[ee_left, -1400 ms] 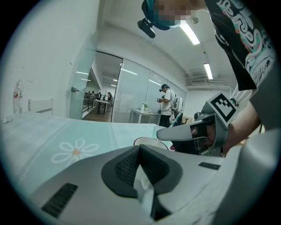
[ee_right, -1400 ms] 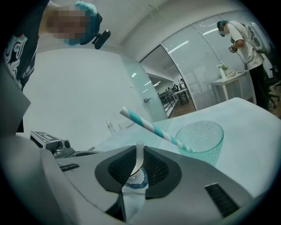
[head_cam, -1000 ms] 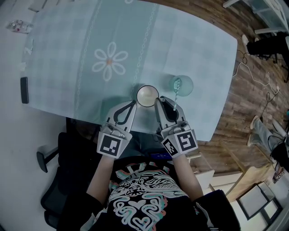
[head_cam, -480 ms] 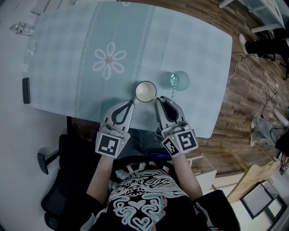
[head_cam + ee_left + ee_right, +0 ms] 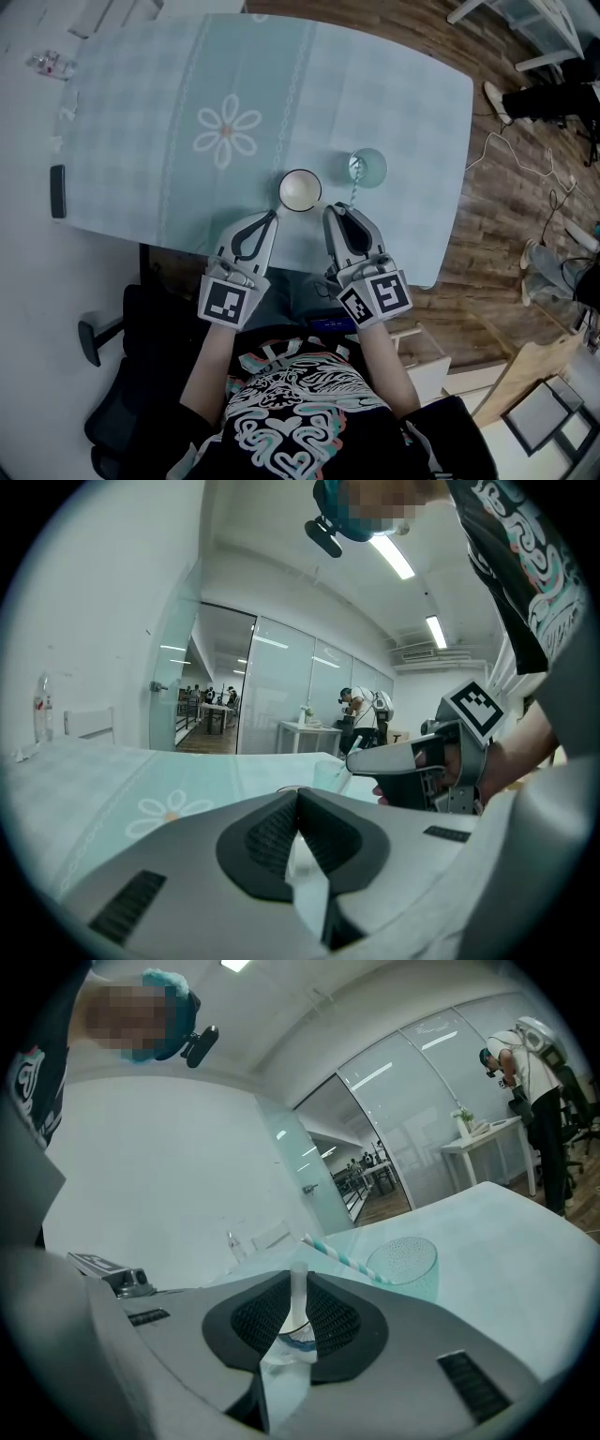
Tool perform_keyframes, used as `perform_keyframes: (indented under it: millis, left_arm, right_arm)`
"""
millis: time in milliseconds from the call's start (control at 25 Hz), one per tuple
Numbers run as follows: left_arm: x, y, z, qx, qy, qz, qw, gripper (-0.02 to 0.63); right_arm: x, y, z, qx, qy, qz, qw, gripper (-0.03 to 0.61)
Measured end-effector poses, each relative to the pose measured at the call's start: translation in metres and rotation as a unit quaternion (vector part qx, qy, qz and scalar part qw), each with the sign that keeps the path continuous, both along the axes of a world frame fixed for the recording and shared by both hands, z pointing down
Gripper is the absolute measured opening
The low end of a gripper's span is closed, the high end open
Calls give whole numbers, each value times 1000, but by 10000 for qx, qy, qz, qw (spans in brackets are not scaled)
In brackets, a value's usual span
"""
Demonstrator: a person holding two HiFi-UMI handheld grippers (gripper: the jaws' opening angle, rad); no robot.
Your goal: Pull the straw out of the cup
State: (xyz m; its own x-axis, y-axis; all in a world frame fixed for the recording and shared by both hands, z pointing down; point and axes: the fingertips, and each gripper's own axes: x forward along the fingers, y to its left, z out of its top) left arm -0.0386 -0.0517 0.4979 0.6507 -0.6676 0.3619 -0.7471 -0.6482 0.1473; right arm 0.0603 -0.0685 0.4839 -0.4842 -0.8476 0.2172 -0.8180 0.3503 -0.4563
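Note:
A teal glass stands on the checked cloth near the table's front edge, and a striped straw leans out of it toward me. My right gripper is just short of the glass and shut on the straw's upper end. In the right gripper view the white end of the straw sticks up between the shut pads, its striped part runs to the glass. A white cup sits left of the glass. Behind that cup my left gripper is shut with nothing visible in it.
The table carries a teal cloth with a daisy print. A black phone lies at its left edge, small items at the far left corner. A black chair base stands below left; wooden floor with cables lies right.
The right gripper has drawn back a little from the glass with the straw end in it, so more straw shows between them. The left gripper has stayed by the white cup.

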Motion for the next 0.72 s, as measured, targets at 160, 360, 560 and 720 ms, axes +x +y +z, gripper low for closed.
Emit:
perform_keyframes:
  millis: [160,360,560,720]
  left_arm:
    - [0,1,-4,80,9,31,10000,0]
    - [-1,3,-10,138,14,27,9999,0]
    - [-2,8,-14,197,-2,65,9998,0]
    - [-1,10,-17,246,29,56,9997,0]
  right_arm:
    - [2,2,-3,32,20,46,10000,51]
    - [5,6,-9,79,18,101,9999,51]
    - [7,11,-14,135,34,148,9998,51]
    - [8,12,-16,179,77,148,9997,51]
